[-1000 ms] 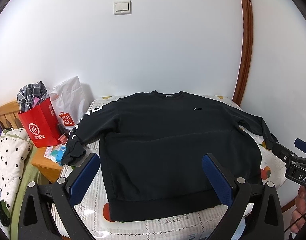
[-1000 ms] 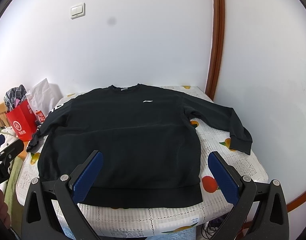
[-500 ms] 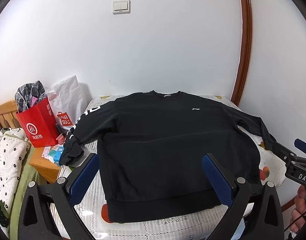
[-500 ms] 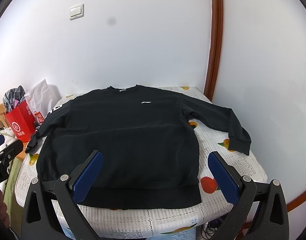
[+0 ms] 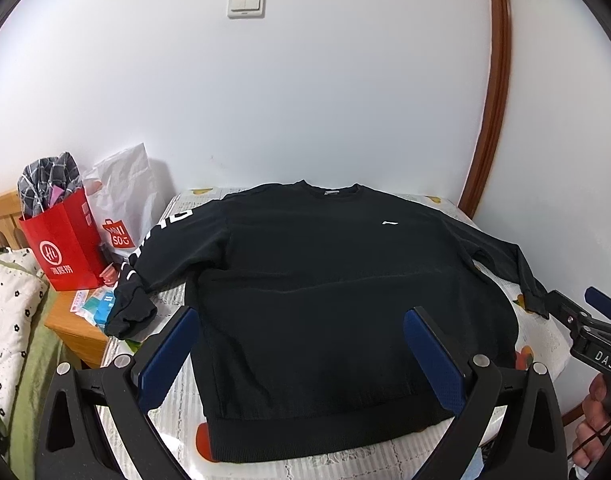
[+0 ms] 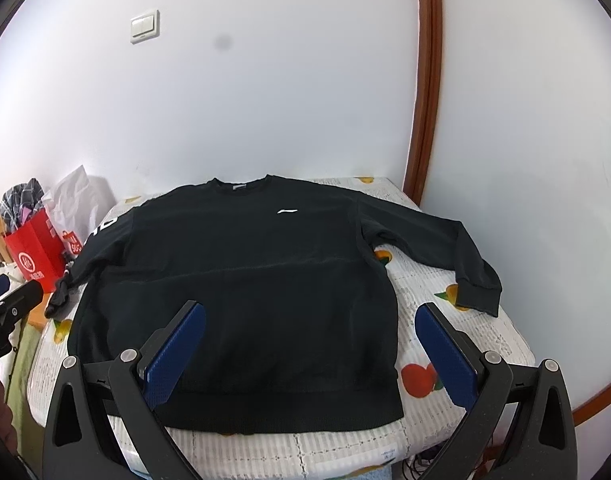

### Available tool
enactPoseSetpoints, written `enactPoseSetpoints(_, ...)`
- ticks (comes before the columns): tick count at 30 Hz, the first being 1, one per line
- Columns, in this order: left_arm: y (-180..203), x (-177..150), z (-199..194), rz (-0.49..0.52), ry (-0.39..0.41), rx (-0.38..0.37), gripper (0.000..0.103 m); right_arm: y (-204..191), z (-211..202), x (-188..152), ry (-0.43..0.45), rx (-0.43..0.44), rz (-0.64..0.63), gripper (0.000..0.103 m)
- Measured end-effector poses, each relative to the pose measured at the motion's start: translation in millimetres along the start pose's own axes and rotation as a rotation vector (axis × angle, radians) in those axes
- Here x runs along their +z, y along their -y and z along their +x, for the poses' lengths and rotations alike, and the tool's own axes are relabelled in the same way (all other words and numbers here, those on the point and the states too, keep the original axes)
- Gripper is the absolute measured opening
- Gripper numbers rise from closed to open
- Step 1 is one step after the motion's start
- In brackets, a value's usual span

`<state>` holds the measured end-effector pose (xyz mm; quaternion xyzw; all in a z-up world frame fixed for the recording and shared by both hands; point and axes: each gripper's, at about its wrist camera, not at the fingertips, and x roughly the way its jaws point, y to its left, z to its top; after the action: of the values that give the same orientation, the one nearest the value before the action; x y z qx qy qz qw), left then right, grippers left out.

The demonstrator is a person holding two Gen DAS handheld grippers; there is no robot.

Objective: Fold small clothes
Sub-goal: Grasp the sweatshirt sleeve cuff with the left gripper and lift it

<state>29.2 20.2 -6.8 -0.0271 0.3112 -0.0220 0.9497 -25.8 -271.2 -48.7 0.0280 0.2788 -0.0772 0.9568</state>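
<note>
We hold both the left gripper [image 5: 301,354] and right gripper [image 6: 309,354] spread wide, gripping nothing, above the black sweatshirt [image 6: 241,280] lying flat on the table [image 6: 465,344] ahead.

- The black long-sleeved sweatshirt [image 6: 241,280] has a small white logo on the chest and white letters on one sleeve.
- The white desk cover [image 6: 457,344] is printed with orange and red fruits.
- Each black hand-held gripper [image 5: 301,356] [image 6: 309,354] has blue pads.
- The red paper bag [image 5: 63,244] has white print.
- The wall trim [image 6: 427,80] is brown wood.
</note>
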Motion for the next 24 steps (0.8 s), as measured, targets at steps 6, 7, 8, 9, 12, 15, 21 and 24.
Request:
enactPoseSetpoints(6,-20,0,29,0.007,-0.03,0.059,0.103,-1,18,5,-0.001,-0.006,0.016,0.103)
enactPoseSetpoints(7,-26,-1,36,0.007,-0.041,0.077,0.103,-2,23,6,-0.007,-0.006,0.016,0.103)
enactPoseSetpoints(8,-35,-2,46,0.009,-0.051,0.111,0.103,-4,30,6,-0.014,-0.006,0.014,0.103)
enactPoseSetpoints(9,-41,-3,53,0.011,-0.058,0.139,0.103,-5,35,6,-0.02,-0.006,0.013,0.103)
enactPoseSetpoints(12,-68,-9,77,0.018,-0.088,0.222,0.103,-13,55,4,-0.046,-0.003,0.007,0.103)
enactPoseSetpoints(15,-100,-16,107,0.009,-0.146,0.286,0.102,-21,76,1,-0.077,-0.006,-0.012,0.103)
enactPoseSetpoints(21,-157,-30,157,-0.07,-0.23,0.301,0.097,-43,128,-10,-0.163,-0.016,-0.047,0.103)
enactPoseSetpoints(24,-170,-36,177,-0.064,-0.24,0.329,0.094,-51,149,-14,-0.213,0.012,-0.043,0.103)
